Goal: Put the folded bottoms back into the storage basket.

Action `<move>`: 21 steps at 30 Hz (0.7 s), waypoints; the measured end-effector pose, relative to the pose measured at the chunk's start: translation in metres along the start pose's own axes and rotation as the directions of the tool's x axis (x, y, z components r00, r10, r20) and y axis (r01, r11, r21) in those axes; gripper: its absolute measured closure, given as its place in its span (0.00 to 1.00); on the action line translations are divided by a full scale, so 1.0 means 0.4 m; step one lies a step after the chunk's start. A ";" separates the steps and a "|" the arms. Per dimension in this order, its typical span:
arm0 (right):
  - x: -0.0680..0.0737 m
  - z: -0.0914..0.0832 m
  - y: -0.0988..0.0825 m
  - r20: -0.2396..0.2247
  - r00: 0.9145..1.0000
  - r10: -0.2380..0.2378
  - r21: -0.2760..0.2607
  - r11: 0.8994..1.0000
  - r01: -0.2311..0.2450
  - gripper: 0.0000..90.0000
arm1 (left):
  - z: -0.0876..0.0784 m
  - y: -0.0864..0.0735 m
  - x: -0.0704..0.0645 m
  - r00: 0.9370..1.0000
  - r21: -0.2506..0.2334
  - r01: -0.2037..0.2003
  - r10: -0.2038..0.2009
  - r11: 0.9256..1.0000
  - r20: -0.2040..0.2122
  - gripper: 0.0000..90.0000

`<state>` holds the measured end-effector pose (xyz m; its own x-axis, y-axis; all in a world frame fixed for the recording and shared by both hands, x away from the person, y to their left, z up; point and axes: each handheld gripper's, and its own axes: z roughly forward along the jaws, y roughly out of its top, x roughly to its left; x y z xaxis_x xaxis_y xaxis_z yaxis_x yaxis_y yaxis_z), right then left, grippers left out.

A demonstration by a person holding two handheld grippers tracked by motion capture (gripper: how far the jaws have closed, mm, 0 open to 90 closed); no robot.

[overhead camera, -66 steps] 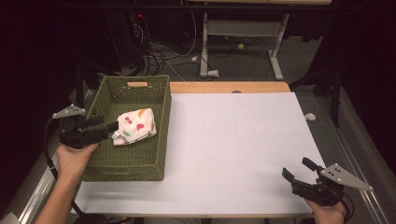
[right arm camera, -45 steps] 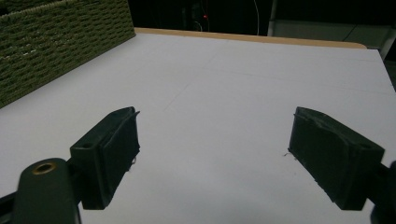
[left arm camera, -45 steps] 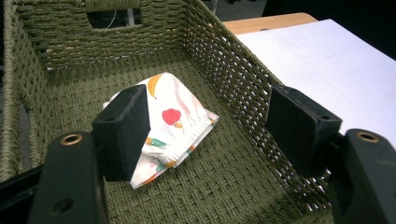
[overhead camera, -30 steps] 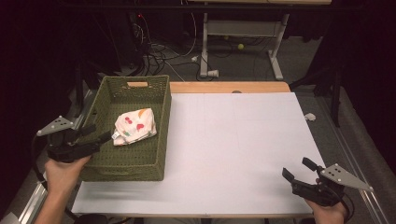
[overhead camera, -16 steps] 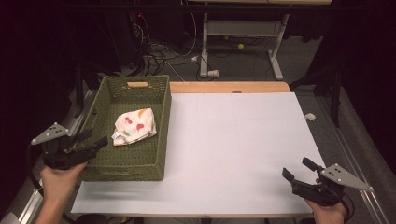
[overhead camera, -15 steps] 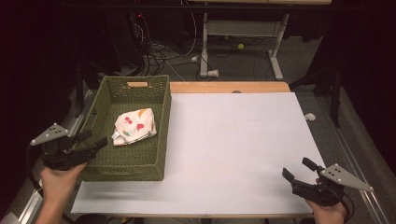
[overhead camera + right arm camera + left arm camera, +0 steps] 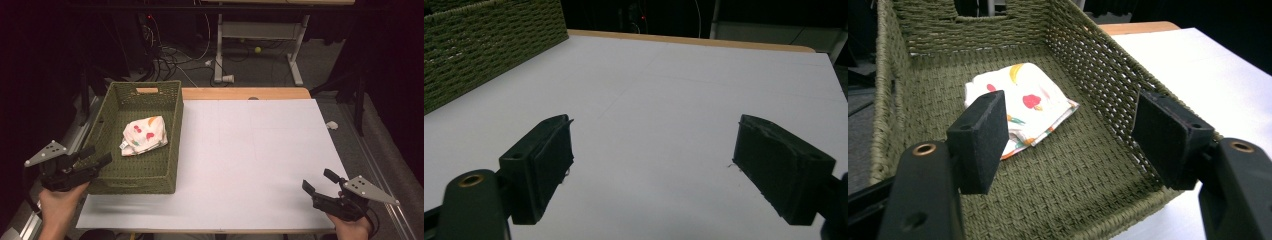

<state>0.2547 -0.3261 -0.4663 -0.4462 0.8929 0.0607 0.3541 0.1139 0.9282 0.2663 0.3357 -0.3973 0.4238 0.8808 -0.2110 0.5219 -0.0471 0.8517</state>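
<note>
A green woven basket (image 7: 172, 145) sits on the left part of the white surface (image 7: 260, 160). Inside it lies a folded white cloth (image 7: 144, 135) with little red, yellow and orange pictures on it. The cloth rests flat on the basket floor, near the middle and a bit toward the right wall. Nothing is touching it.

The left gripper (image 7: 95, 159) is at the near left corner of the basket, just outside and above the rim. A hand (image 7: 59, 205) holds it from below. Its 2 jaws stand wide apart and hold nothing. In the left gripper view, the left gripper (image 7: 1070, 135) looks into the basket (image 7: 1098, 70), and the cloth (image 7: 1023, 107) shows between the 2 black pads (image 7: 980, 140), farther back and well apart from them. The right pad lines up with the basket's right wall.

The right gripper (image 7: 316, 182) is at the near right corner of the surface, far from the basket. Another hand (image 7: 352, 227) holds it. Its jaws are wide open too, with nothing in them. In the right gripper view, the right gripper (image 7: 651, 165) hangs low over the bare white surface (image 7: 674, 100), and a side of the basket (image 7: 489, 45) shows at the top left. A wooden edge (image 7: 245, 93) runs along the far side of the surface.
</note>
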 end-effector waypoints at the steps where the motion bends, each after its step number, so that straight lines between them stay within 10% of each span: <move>1: 0.000 0.000 0.000 0.000 1.000 0.002 0.000 1.000 -0.002 0.18 | -0.001 -0.002 -0.001 1.000 -0.001 0.001 -0.001 1.000 0.002 0.32; 21: 0.000 -0.001 0.000 0.001 1.000 0.001 -0.001 1.000 -0.001 0.18 | -0.006 -0.040 -0.018 1.000 -0.006 0.003 -0.003 1.000 0.010 0.32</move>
<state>0.2543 -0.3261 -0.4662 -0.4449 0.8935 0.0613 0.3536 0.1123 0.9286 0.2533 0.3311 -0.4083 0.4296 0.8762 -0.2187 0.5191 -0.0414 0.8537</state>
